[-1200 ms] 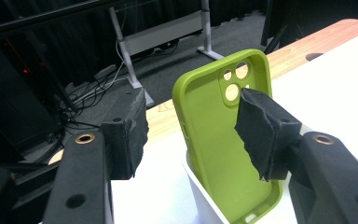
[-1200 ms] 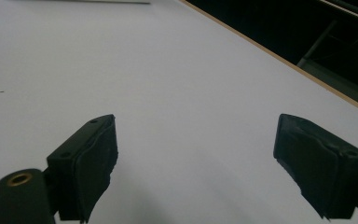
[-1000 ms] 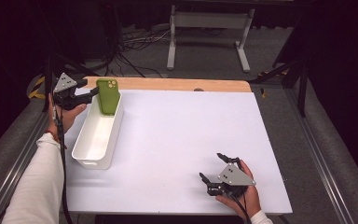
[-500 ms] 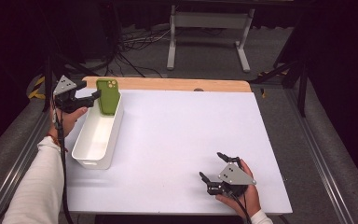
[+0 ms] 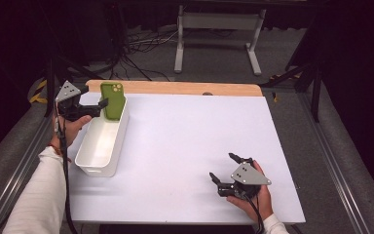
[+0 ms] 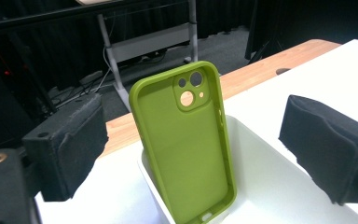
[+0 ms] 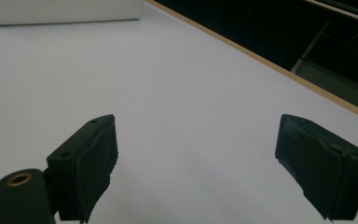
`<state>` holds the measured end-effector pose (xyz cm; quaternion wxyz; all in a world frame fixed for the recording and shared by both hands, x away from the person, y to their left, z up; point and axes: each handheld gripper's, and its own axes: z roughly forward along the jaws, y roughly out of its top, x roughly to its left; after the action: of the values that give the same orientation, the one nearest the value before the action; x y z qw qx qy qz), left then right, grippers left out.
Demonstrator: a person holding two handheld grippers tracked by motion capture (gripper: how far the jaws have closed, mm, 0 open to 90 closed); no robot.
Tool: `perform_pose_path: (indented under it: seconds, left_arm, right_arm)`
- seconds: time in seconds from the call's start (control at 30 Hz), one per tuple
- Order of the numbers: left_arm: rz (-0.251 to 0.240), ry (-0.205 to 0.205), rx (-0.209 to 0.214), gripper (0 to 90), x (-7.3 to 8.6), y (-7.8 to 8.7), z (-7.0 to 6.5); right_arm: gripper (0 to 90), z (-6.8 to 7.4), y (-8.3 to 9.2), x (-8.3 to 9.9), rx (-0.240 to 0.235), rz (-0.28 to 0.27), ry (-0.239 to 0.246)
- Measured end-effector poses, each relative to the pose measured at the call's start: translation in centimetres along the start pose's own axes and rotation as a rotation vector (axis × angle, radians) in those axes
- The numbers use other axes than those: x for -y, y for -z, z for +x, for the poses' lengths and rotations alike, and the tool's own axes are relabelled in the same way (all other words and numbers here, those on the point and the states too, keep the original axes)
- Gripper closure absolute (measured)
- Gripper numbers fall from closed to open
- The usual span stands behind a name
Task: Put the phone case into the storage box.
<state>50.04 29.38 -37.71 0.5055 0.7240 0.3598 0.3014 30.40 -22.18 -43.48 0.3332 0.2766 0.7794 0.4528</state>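
Observation:
A green phone case (image 5: 113, 100) stands on end in the far end of a white bin (image 5: 97, 168) at the table's left. My left gripper (image 5: 100, 108) is just left of it at the bin's far corner. In the left gripper view the case (image 6: 186, 144) rises between the two pads (image 6: 70, 144), with a gap on each side. These jaws have just been opening, and neither pad touches the case. My right gripper (image 5: 221, 165) rests open on the white table near the front right, with nothing between its fingers (image 7: 86, 158).
The white tabletop (image 5: 190, 141) has a wooden strip (image 5: 185, 88) along its far edge. The bin's (image 6: 265, 177) inside holds nothing besides the case. The bin's wall (image 7: 60, 11) shows far off in the right gripper view. A metal stand (image 5: 216, 29) and cables lie beyond the table.
The left gripper's jaws have parted from the green case, which stays upright in the bin. The right gripper has not moved.

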Motion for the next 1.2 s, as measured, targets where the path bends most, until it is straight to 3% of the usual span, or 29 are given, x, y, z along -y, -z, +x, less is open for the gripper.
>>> perform_pose_path:
  seconds: [0.53, 0.7, 0.83, 1.0, 1.2]
  left_arm:
    - [-0.019, -0.030, 0.010, 4.9, -0.3, 1.1, -1.8]
    - [-0.039, 0.001, 0.019, 5.8, -0.4, 1.9, -2.3]
    - [-0.046, -0.030, 0.028, 5.5, -0.6, 2.5, -3.4]
    - [-0.074, -0.004, 0.043, 5.7, -0.2, 3.1, -4.6]
    - [-0.087, -0.021, 0.052, 5.6, 0.0, 3.5, -5.2]
  right_arm:
    - [10.5, -1.3, 0.0, -1.3, 0.010, -0.043, -0.006]
    - [10.5, -1.3, 0.2, -1.2, 0.015, -0.040, -0.011]
    - [10.5, -0.9, 0.3, -1.3, 0.016, -0.040, 0.000]
    - [10.8, -0.6, 0.3, -1.3, 0.018, -0.033, 0.015]
    - [10.8, -0.6, 0.3, -1.4, 0.021, -0.038, 0.009]
